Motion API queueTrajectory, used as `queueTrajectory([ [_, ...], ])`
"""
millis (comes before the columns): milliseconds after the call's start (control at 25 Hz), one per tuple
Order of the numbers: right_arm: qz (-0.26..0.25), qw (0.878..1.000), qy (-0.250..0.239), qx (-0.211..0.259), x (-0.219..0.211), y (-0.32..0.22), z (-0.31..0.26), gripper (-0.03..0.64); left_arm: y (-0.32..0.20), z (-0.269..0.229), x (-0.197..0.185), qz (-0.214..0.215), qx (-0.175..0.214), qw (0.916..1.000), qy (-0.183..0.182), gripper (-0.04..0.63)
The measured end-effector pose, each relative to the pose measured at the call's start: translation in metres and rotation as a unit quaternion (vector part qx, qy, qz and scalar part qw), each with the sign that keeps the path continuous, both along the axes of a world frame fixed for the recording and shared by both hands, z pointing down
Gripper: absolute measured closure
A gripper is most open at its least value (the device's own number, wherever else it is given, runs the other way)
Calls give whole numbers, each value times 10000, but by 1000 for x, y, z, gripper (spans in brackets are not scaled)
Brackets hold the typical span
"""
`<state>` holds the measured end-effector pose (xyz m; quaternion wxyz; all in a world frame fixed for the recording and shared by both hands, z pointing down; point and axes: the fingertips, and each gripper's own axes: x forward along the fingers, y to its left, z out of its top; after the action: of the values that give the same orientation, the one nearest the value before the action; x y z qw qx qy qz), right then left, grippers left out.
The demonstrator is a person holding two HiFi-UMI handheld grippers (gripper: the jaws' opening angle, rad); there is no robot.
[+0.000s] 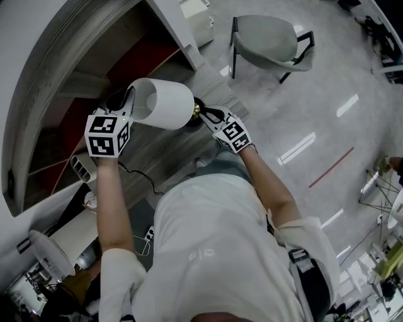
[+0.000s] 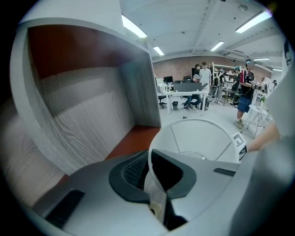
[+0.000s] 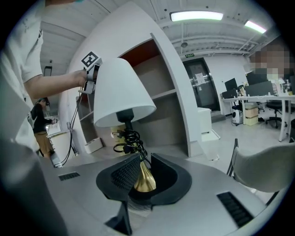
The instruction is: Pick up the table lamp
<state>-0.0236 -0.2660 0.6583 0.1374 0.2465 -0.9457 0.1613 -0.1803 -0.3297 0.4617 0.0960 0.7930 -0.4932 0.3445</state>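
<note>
The grey wood-grain board (image 1: 179, 154) of the curved white shelf unit (image 1: 38, 75) lies in front of me, and I see red panels (image 1: 135, 69) behind its compartments. A black cable (image 1: 140, 179) trails across the board toward its near edge, and a white slotted box (image 1: 82, 166) sits at its left end. To my right spreads the glossy grey floor (image 1: 283, 107). A grey chair (image 1: 267, 41) with black legs stands on it, a low white cabinet (image 1: 198, 19) sits by the shelf unit's end, and a red strip (image 1: 330, 168) lies further right.
</note>
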Motion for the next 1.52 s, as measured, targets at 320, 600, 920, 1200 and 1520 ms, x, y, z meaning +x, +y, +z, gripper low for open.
queueTrajectory([
  [320,-579,9976,293,225,-38,-13,25,437,-8,10,-18,-202,12,9998,-68,563],
  [600,-1079,9889,911,471,-58,-20,47,394,-7,14,-26,-382,13,9993,26,563],
  [920,-1377,9823,1197,416,-89,-30,63,388,-9,20,-44,-578,-6,9983,92,560],
  [1200,-1586,9766,1402,384,-105,-36,79,407,-10,23,-51,-693,-8,9974,176,560],
  [1520,-1889,9646,1791,431,-112,-34,88,436,-10,23,-53,-820,9,9961,317,560],
])
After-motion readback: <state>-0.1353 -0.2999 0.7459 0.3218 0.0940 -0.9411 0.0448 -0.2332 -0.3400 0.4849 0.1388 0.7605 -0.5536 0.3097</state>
